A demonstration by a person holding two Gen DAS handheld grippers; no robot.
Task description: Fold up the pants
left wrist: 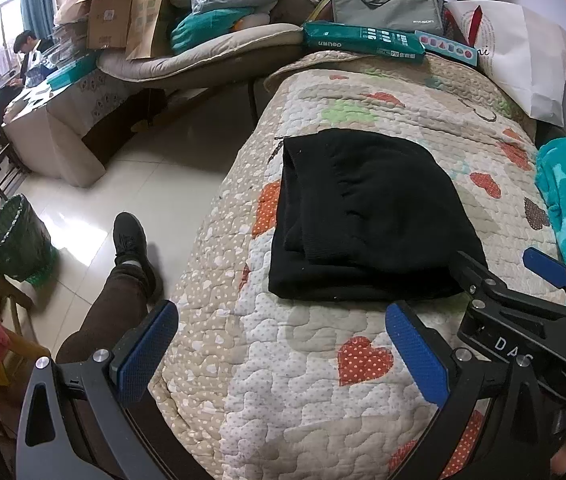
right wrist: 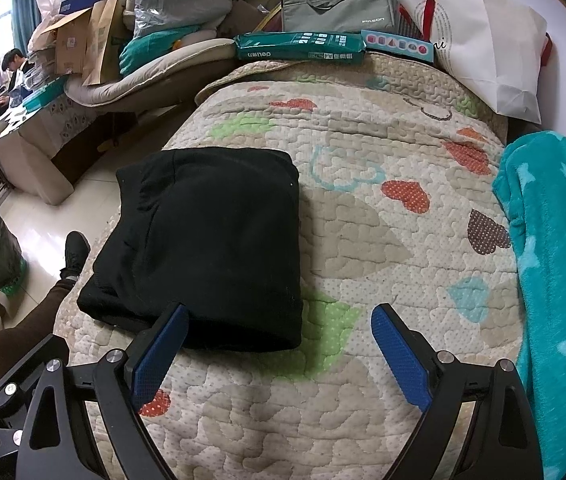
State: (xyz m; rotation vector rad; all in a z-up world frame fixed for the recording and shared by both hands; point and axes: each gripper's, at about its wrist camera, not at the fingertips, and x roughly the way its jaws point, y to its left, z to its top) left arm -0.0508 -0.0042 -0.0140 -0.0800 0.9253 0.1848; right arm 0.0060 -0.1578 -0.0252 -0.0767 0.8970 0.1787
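Black pants [left wrist: 367, 216] lie folded into a thick rectangular bundle on the quilted heart-print bedspread [left wrist: 307, 364]; the right wrist view shows the same pants [right wrist: 211, 240] left of centre. My left gripper [left wrist: 283, 316] is open, hovering over the quilt just short of the bundle's near edge, holding nothing. My right gripper [right wrist: 281, 316] is open too, its left fingertip [right wrist: 175, 320] over the bundle's near edge, with empty space between the pads. The right gripper's body [left wrist: 523, 312] shows at the right in the left wrist view.
A teal star blanket [right wrist: 555, 280] lies along the bed's right side. A white paper bag [right wrist: 491, 44], green packets [right wrist: 299, 48] and a grey laptop bag [right wrist: 339, 4] crowd the far end. A person's leg and black shoe [left wrist: 131, 248] and a green bin [left wrist: 15, 236] are on the tiled floor at the left.
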